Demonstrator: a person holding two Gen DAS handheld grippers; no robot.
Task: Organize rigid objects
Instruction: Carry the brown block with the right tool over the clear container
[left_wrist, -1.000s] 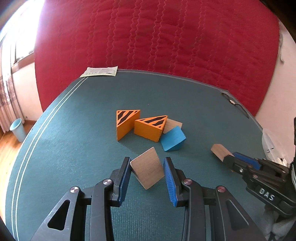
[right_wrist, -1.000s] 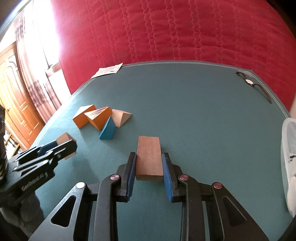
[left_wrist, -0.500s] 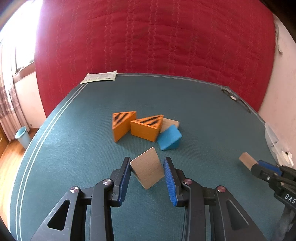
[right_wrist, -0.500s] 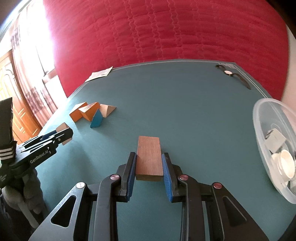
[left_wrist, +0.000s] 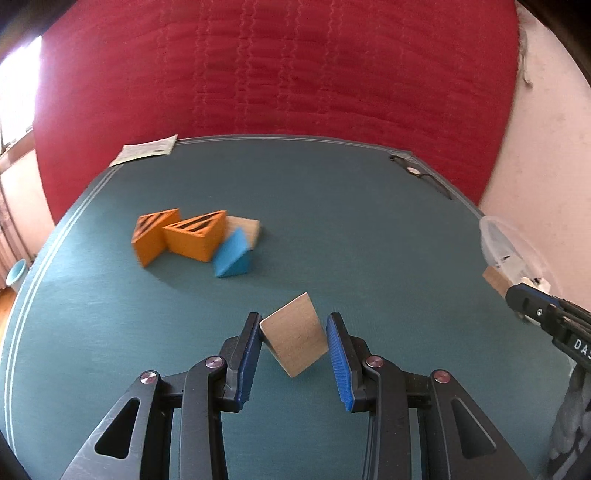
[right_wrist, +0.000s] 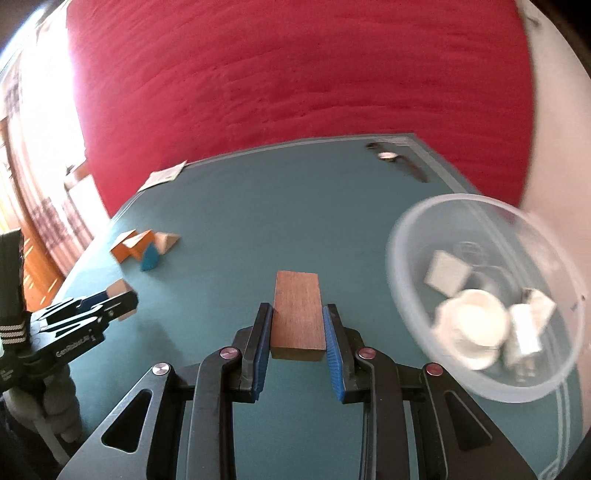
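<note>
Orange striped wedges (left_wrist: 177, 238), a blue wedge (left_wrist: 232, 254) and a pale block (left_wrist: 245, 229) cluster toward the table's (left_wrist: 332, 221) left edge. The left gripper (left_wrist: 293, 341) clamps a tilted pale tile (left_wrist: 295, 338). The right gripper (right_wrist: 297, 328) pinches a brown block (right_wrist: 298, 314). By the right edge sits a clear bowl (right_wrist: 406, 229) of white pieces.

I see matt green felt-like cloth on the table (left_wrist: 332, 221), and quilted red fabric (left_wrist: 277, 74) behind it. The pale block (left_wrist: 293, 334) and brown block (right_wrist: 298, 314) show bare wood grain; the orange wedges (left_wrist: 192, 240) look painted. The bowl (right_wrist: 406, 236) seems frosted plastic, though it's blurred.
</note>
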